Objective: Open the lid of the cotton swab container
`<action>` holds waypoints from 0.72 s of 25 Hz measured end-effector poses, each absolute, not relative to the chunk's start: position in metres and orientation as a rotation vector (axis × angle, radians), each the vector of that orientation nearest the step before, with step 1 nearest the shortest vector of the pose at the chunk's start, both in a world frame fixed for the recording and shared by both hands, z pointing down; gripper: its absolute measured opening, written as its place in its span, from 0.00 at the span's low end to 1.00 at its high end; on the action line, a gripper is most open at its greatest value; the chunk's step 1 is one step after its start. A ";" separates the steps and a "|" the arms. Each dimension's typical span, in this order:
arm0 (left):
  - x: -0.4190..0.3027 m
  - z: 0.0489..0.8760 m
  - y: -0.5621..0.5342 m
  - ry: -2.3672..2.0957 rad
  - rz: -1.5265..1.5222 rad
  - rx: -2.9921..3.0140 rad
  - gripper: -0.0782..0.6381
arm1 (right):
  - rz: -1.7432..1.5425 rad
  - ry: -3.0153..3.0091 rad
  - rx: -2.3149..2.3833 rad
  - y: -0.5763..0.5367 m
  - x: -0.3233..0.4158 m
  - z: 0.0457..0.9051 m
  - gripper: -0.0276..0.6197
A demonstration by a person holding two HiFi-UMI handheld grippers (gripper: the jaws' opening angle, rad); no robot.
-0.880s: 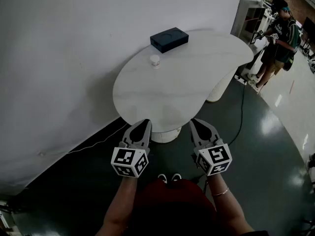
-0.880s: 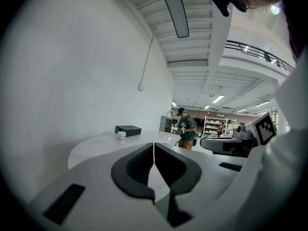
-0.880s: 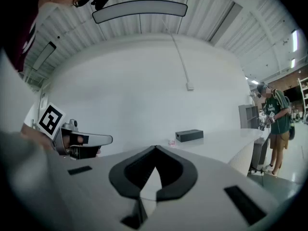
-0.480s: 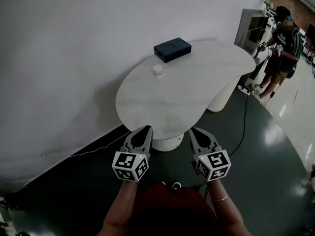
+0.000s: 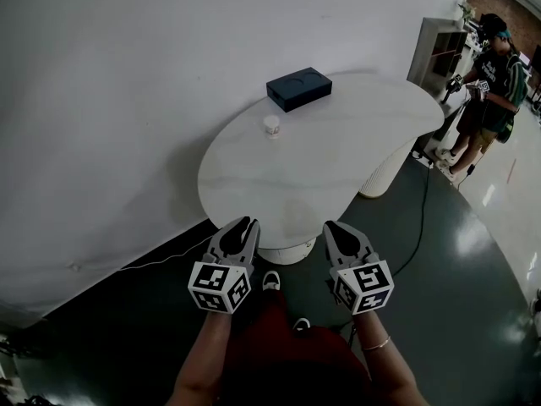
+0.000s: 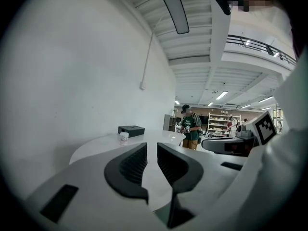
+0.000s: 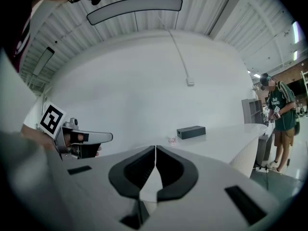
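Pre-reach | left gripper (image 5: 243, 224) and right gripper (image 5: 332, 227) held closed, empty, carried at the 6 o'clock edge of the desk (image 5: 338, 159) for approach | cotton swab container (image 5: 271, 125) stood at 12 o'clock, well apart — lid judged unopened.

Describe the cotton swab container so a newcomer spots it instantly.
Start at the rounded white table. Near its far edge lies a flat dark box; the container stands just nearer and left of it. It is the only small, pale, upright tub there.
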State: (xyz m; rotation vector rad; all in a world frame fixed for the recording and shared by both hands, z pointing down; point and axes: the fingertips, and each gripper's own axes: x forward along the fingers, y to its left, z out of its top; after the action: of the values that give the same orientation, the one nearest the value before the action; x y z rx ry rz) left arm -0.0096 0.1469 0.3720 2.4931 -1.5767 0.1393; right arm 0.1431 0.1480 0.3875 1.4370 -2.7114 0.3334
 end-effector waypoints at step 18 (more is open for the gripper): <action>-0.045 0.402 0.045 -1.493 0.170 2.438 0.22 | 0.338 -2.649 1.385 0.050 0.107 0.407 0.08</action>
State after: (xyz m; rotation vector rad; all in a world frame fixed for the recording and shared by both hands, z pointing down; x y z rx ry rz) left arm -0.0449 0.0446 0.4015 2.4383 -1.4929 0.1695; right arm 0.1066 0.0497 0.4073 1.3854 -2.6488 0.3381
